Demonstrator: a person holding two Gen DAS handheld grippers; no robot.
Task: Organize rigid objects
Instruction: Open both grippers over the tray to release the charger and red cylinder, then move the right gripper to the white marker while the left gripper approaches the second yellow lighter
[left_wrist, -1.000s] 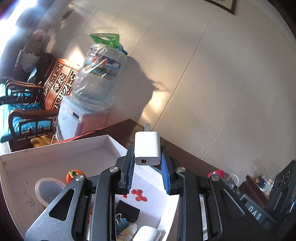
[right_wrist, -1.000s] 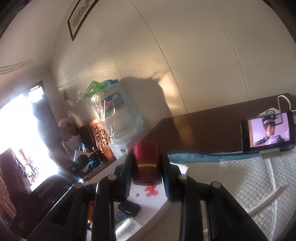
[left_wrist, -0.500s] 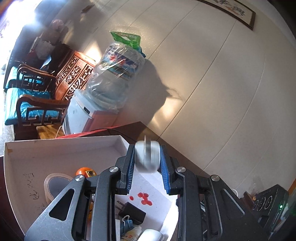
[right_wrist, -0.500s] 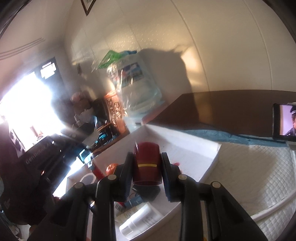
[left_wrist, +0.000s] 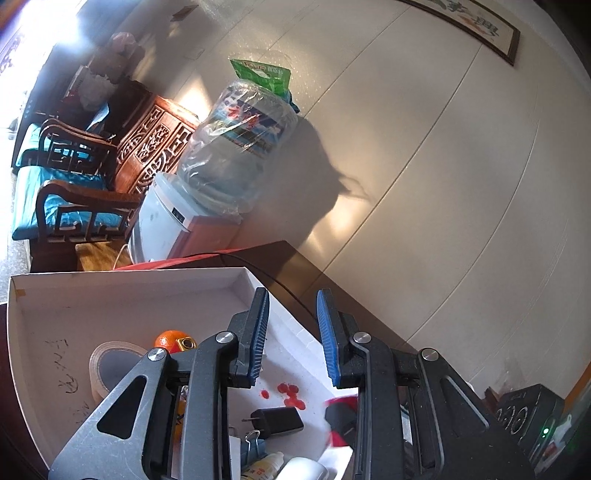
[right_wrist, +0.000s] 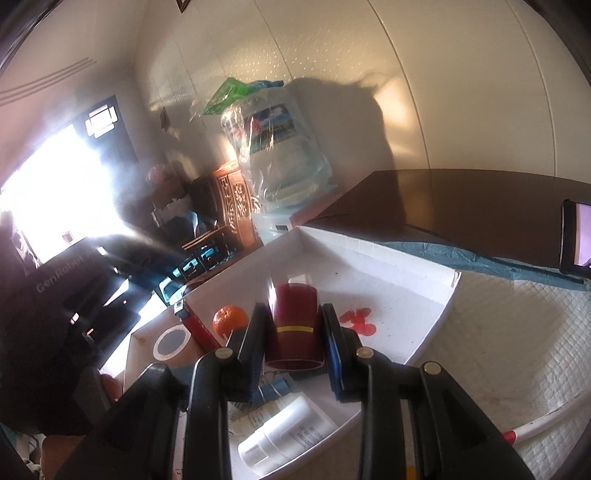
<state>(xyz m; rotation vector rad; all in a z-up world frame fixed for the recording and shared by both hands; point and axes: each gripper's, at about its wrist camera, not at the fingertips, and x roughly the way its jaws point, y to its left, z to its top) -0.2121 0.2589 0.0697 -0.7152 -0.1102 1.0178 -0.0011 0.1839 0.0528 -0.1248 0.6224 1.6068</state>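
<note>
**Left tongs bare, right tongs pinching the red cup over the box**

My left gripper hangs spread with nothing between its blue pads, just above the white box. My right gripper pinches one dark red cup over that box. Counting inside: one tape roll, one orange, one black charger, one white bottle. One phone stands on the table beyond.
</note>
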